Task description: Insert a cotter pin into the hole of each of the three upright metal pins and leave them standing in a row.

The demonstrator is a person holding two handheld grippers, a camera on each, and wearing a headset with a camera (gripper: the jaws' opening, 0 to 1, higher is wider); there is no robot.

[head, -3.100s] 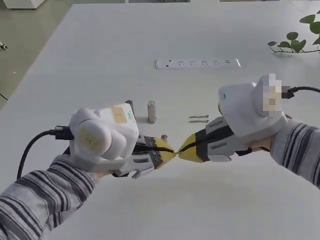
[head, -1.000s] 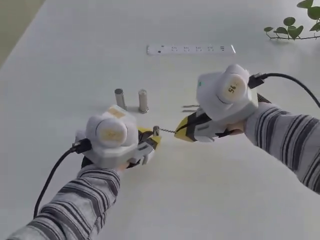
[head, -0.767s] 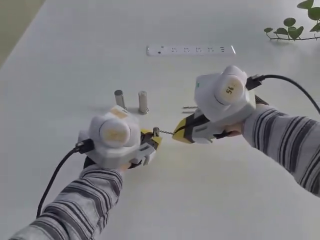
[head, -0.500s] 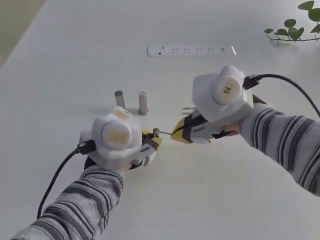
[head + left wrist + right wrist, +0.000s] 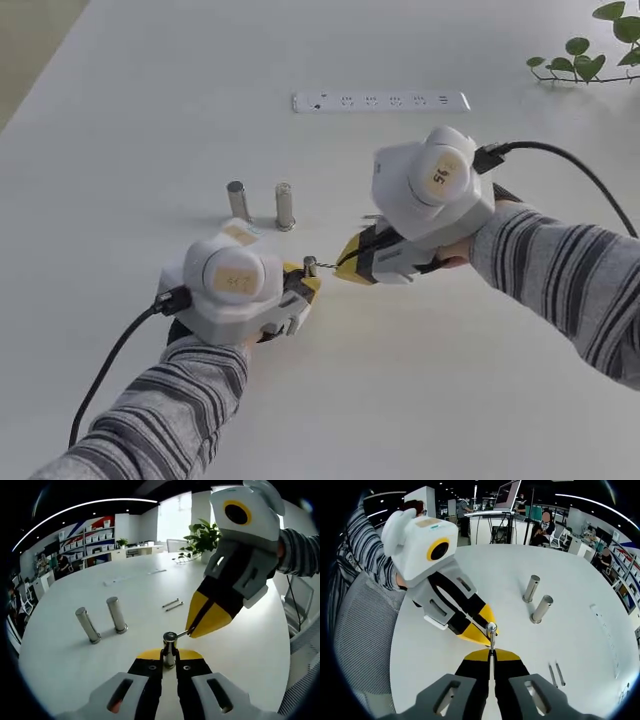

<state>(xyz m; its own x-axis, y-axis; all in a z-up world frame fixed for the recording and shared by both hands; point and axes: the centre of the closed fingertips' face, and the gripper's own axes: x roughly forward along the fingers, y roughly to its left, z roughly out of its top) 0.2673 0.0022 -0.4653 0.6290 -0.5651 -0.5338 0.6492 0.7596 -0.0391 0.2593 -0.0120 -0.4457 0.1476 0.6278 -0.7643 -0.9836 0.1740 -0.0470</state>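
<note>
Just left of centre in the head view, the jaws of the left gripper pinch a metal pin while those of the right gripper clamp a cotter pin at its head, where a slightly skewed push could bend the cotter pin or twist the metal pin loose.

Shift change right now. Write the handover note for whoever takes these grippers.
The left gripper is shut on a short silver metal pin, upright. The right gripper is shut on a thin wire cotter pin, tip at that pin's head; through the hole, cannot tell. Two bare silver pins stand beyond; two spare cotter pins lie on the white table. Done: none confirmed. Left: three insertions, then the row.
</note>
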